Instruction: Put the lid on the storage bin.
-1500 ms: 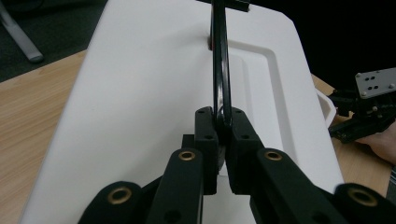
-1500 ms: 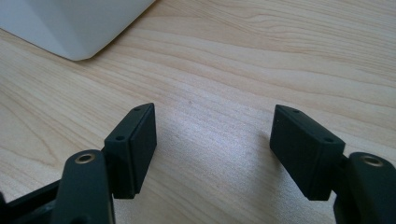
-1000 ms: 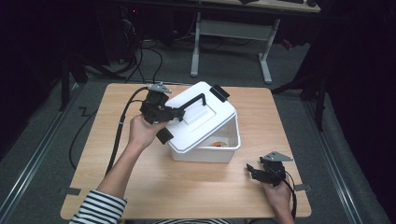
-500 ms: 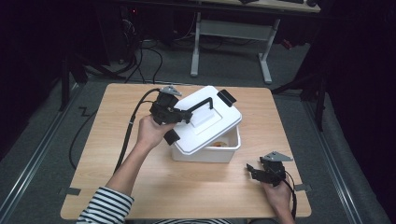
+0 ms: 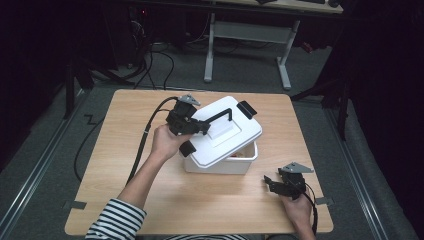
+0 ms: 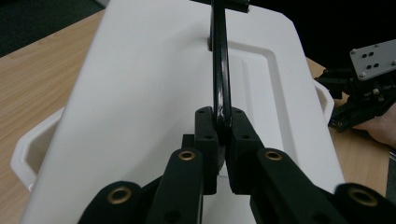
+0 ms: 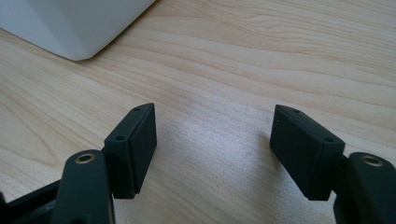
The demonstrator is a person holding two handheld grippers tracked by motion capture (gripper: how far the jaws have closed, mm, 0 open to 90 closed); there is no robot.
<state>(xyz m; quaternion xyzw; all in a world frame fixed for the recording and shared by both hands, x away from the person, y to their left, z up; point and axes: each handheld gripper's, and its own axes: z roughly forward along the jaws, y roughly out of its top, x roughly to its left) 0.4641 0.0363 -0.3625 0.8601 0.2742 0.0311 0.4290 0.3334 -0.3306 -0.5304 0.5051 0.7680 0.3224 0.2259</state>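
A white box (image 5: 220, 164) stands mid-table. Its white lid (image 5: 227, 129) hangs tilted over it, leaving a gap at the front right where something pale orange (image 5: 243, 153) lies inside. My left gripper (image 5: 205, 126) is shut on the lid's black handle (image 5: 221, 115). In the left gripper view the pads (image 6: 205, 135) pinch the handle bar (image 6: 219, 70) above the lid (image 6: 140, 93), with the box rim (image 6: 28, 149) below. My right gripper (image 5: 270, 182) rests near the front right of the table, open. Its jaws (image 7: 212, 140) hold nothing over bare wood, with the box corner (image 7: 70, 23) ahead.
The wooden table (image 5: 125, 200) has free room in front of the box and at both sides. A black cable (image 5: 142, 140) trails off the left gripper toward the left edge. A desk frame (image 5: 250, 35) stands on the floor beyond the table.
My left gripper has carried the lid to the right and slightly down, so it now covers more of the box. The right gripper has stayed where it was.
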